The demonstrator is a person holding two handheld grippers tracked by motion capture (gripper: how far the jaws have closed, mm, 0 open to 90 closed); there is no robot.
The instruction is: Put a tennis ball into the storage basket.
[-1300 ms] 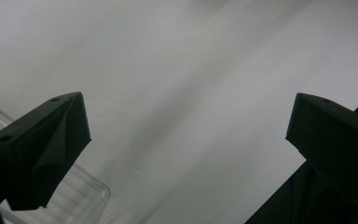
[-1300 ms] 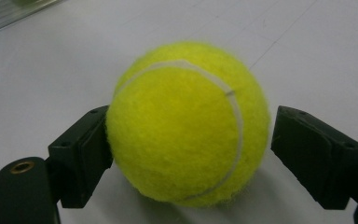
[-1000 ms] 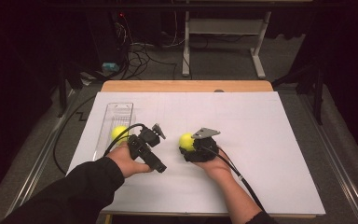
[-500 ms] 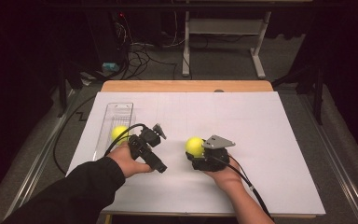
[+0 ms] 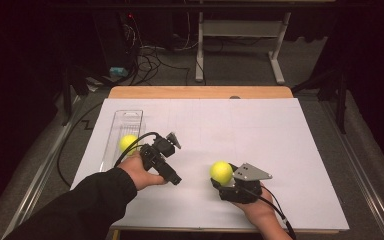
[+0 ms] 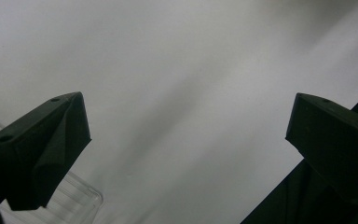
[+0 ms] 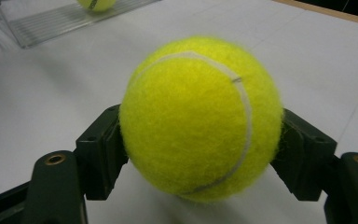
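Right now my right claw (image 5: 219, 176) is pinching a yellow tennis ball (image 5: 221, 171), one jaw pressed against each side of it, as the right gripper view shows up close. From the high view I see that ball near the front middle of the white desk (image 5: 290, 145), just ahead of my right hand (image 5: 252, 206), and I cannot tell whether it touches the surface. My left claw (image 6: 186, 135) is spread wide with nothing between its jaws; in the left gripper view it looks down on bare white desk, with a corner of the clear plastic tray (image 5: 125, 120) at the lower left. That tray lies along the left side of the desk, and a second tennis ball (image 5: 128, 142) sits inside it, just beside my left hand (image 5: 142, 172).
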